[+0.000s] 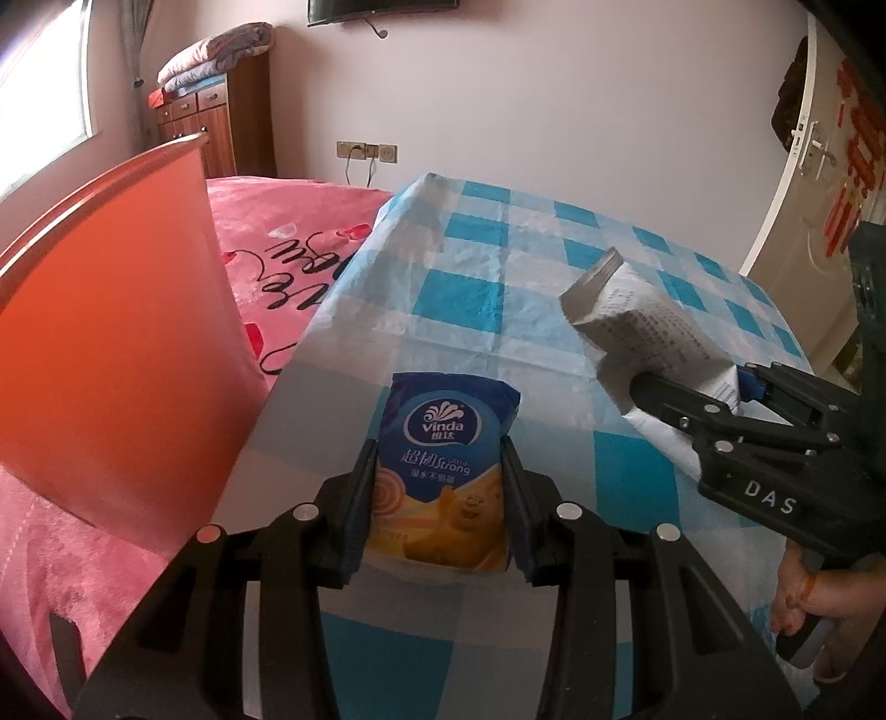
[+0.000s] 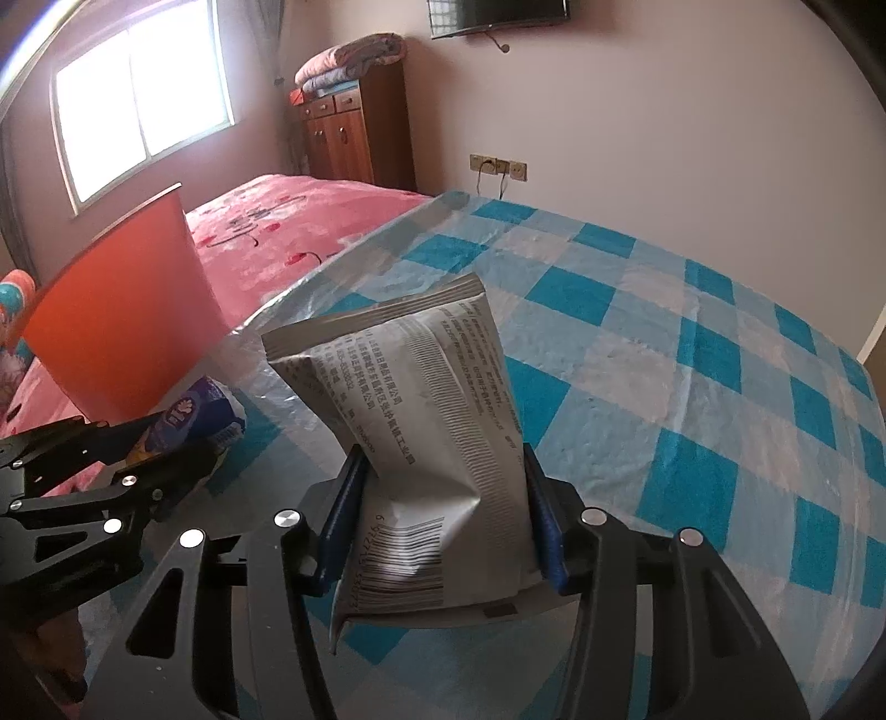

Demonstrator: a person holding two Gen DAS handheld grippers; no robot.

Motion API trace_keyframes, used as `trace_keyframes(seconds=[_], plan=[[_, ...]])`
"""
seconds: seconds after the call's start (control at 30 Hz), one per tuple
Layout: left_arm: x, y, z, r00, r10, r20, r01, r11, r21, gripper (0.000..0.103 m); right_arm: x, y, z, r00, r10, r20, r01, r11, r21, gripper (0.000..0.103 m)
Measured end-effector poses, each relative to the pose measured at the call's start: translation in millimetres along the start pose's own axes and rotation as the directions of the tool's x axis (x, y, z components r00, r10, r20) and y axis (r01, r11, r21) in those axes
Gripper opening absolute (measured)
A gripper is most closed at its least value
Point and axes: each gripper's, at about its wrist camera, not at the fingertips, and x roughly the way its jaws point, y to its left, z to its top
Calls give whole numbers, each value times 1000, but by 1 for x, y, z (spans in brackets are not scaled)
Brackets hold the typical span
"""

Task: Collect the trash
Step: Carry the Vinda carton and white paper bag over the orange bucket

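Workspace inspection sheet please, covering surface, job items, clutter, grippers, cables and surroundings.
Surface: blue-checked cloth over a table beside a pink bed.
Job's things: tissue pack; grey wrapper; orange bin at the left.
Clutter: nothing seen.
Grippers: left gripper shut on tissue pack; right gripper shut on grey wrapper.
Cables: cords hanging from wall sockets.
Surroundings: window, wooden cabinet, wall TV.
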Motion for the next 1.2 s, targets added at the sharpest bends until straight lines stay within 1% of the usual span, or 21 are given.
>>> trace_keyframes(seconds=[0.13,0.43,0.7,0.97,1.2], plan=[[-11,2,-2,1000,2,13,-2,1000,-3,43,-14,1,-2,1000,13,13,-14,1000,21,54],[-46,9,-1,998,6,69,-6,1000,-1,43,-43,5,1,998,53,39,-55,996,65,54],[-76,23,3,993,15,118,-14,1000,-12,43,-71,17,11,994,77,76,-82,994,68,54],[-106,41,11,983,29,182,-26,999,-21,43,-90,35,23,988,115,106,-121,992,46,54],[-133,63,21,966,65,251,-56,997,-46,43,-102,59,40,978,165,128,-167,986,4,54]])
